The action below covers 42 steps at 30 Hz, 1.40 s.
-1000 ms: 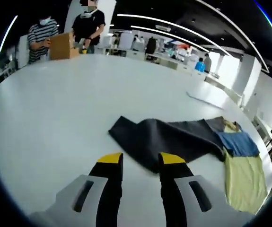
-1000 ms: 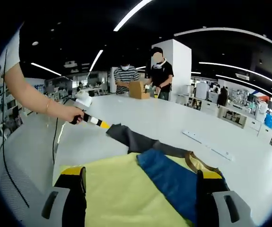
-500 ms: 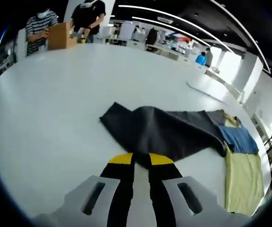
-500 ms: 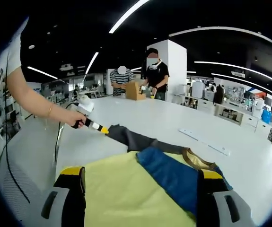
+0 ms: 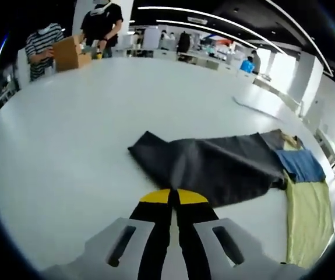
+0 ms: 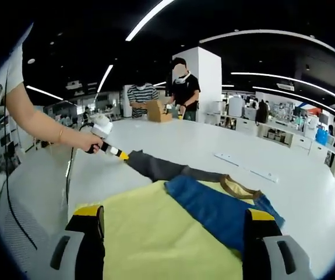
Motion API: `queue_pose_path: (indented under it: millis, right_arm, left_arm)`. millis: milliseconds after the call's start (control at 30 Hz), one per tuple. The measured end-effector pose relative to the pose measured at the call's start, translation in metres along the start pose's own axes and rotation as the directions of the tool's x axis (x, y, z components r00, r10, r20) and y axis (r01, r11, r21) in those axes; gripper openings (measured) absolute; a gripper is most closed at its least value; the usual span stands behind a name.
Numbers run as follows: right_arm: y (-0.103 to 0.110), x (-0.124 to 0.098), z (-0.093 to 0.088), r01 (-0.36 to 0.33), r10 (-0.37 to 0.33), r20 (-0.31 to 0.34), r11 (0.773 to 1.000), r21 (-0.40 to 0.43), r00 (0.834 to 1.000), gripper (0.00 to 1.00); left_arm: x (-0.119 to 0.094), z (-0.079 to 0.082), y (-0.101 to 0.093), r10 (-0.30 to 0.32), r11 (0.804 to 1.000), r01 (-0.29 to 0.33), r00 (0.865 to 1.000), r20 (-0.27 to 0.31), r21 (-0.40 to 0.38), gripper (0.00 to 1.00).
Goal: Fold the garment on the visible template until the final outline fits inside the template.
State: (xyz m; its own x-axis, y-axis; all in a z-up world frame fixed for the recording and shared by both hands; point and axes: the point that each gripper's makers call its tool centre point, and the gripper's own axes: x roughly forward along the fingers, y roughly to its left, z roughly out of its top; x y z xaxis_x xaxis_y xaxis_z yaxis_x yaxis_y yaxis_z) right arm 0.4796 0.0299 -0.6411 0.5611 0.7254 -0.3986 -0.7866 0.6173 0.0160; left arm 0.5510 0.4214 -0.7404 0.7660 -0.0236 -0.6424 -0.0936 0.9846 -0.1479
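The garment lies flat on the white table (image 5: pixel 68 146). It has a dark grey sleeve (image 5: pixel 214 166), a blue panel (image 5: pixel 300 164) and a pale yellow body (image 5: pixel 307 216). My left gripper (image 5: pixel 174 195) has its yellow-tipped jaws pressed together on the near edge of the grey sleeve. In the right gripper view a hand holds the left gripper (image 6: pixel 118 153) at the end of the grey sleeve (image 6: pixel 155 166). My right gripper (image 6: pixel 174 217) stands wide open just above the yellow body (image 6: pixel 155 233), with the blue panel (image 6: pixel 217 207) ahead of it.
A long white strip (image 6: pixel 246 167) lies on the table beyond the garment, right of the collar. Two people stand at the table's far end by a cardboard box (image 5: pixel 69 52). The person's bare arm (image 6: pixel 33 119) reaches in from the left.
The left gripper's jaws have gone from open to shut on the grey sleeve's edge. The right gripper stays open over the yellow body.
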Motion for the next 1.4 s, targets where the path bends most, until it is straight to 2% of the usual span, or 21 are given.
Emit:
queue_pose_path:
  millis: [333, 433, 500, 567, 700, 867, 1000, 1400]
  right_arm:
    - [0.003, -0.005, -0.007, 0.002, -0.002, -0.013, 1.0, 0.016, 1.0, 0.99]
    - [0.003, -0.006, -0.007, 0.002, -0.002, -0.012, 1.0, 0.018, 1.0, 0.99]
    - [0.003, -0.006, -0.007, 0.003, -0.002, -0.013, 1.0, 0.018, 1.0, 0.99]
    - [0.003, -0.006, -0.007, 0.003, -0.003, -0.012, 1.0, 0.02, 1.0, 0.99]
    - [0.004, -0.007, -0.008, 0.005, -0.005, -0.011, 1.0, 0.023, 1.0, 0.99]
    - [0.003, -0.01, -0.011, 0.012, -0.012, -0.022, 1.0, 0.021, 1.0, 0.99]
    - [0.001, -0.014, -0.013, 0.02, -0.019, -0.029, 1.0, 0.018, 0.999, 0.99]
    - [0.002, -0.018, -0.011, 0.03, -0.029, -0.022, 0.999, 0.023, 0.999, 0.99]
  left_arm:
    - [0.002, -0.003, 0.002, 0.007, 1.0, -0.006, 1.0, -0.013, 0.031, 0.0]
    - [0.002, -0.002, 0.004, 0.018, 0.999, -0.018, 1.0, -0.01, 0.03, 0.12]
    - [0.003, 0.002, 0.006, 0.014, 1.0, -0.014, 1.0, 0.013, -0.009, 0.16]
    - [0.004, 0.004, 0.008, 0.019, 0.999, -0.018, 1.0, 0.015, -0.037, 0.13]
    - [0.006, -0.001, 0.009, 0.032, 0.999, -0.033, 0.999, -0.009, -0.037, 0.12]
    - [0.006, -0.002, 0.009, 0.032, 0.997, -0.033, 0.999, -0.017, -0.069, 0.0]
    - [0.005, 0.004, 0.006, 0.041, 0.999, -0.041, 0.999, -0.015, -0.009, 0.0]
    - [-0.002, 0.023, -0.007, 0.001, 1.0, -0.001, 0.999, 0.038, -0.021, 0.0]
